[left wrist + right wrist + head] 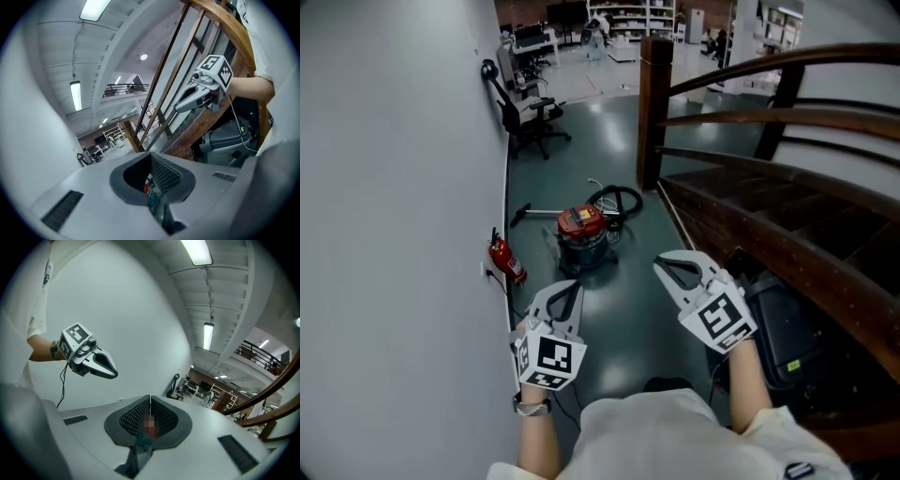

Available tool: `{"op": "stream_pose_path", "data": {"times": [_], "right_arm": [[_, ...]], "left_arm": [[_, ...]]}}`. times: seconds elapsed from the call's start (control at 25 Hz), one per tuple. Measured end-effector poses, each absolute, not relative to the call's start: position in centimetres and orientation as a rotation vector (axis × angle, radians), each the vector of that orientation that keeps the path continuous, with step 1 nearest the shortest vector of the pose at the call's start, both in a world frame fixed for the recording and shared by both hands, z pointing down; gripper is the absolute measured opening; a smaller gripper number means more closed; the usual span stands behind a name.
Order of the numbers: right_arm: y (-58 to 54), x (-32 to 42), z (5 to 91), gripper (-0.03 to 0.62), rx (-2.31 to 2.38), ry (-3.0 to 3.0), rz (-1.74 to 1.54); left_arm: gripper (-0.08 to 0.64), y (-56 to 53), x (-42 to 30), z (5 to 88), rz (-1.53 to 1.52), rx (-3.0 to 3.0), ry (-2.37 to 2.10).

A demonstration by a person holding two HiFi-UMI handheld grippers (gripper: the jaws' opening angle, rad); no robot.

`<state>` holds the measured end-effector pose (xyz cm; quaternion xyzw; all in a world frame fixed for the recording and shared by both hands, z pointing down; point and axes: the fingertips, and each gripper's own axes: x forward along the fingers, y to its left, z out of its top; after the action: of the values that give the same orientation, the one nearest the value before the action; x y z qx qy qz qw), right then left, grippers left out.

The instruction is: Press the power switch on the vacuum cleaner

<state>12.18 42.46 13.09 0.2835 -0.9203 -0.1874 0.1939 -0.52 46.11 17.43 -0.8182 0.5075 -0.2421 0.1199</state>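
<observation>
item: approach stage, switch not yet pressed.
- vacuum cleaner (584, 232): red-topped drum standing on the floor (628, 314), ahead of you and well apart from both tools. the power switch is too small to pick out from here; it is probably somewhere on the red top.
- left hand-held gripper (566, 292): clenched, nothing between the jaws, held out towards the drum.
- right hand-held gripper (673, 268): clenched along its seam, also empty, held level with the left one.
- next move, as a judgement: you need to step closer and bring one closed tip down over the red top, find the switch, then push straight onto it. closed jaws make a fair prodding tip, so no opening is called for.

item: edges and room.
- wall (394, 187): close on your left, with a fire extinguisher (507, 261) at its foot near the left tool.
- staircase (769, 216): runs along your right, with its post (653, 112) beyond the drum.
- hose (616, 199): coiled just behind the drum, and a pipe (534, 213) lies at its left; mind your feet.
- the open floor between you and the drum gives a straight lane.
</observation>
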Motion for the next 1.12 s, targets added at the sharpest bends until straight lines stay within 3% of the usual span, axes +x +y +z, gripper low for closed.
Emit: {"op": "stream_pose_path", "data": {"times": [0.48, 1.12], "right_arm": [[37.5, 10.1, 13.5, 0.031, 0.833, -2.590, -0.508], [18.7, 8.3, 13.0, 0.031, 0.777, -2.602, -0.557]], "left_arm": [[-0.002, 41.4, -2.8, 17.9, -0.700, -2.414, 1.466], [-0.002, 23.0, -3.9, 17.4, -0.691, -2.379, 1.524]]}}
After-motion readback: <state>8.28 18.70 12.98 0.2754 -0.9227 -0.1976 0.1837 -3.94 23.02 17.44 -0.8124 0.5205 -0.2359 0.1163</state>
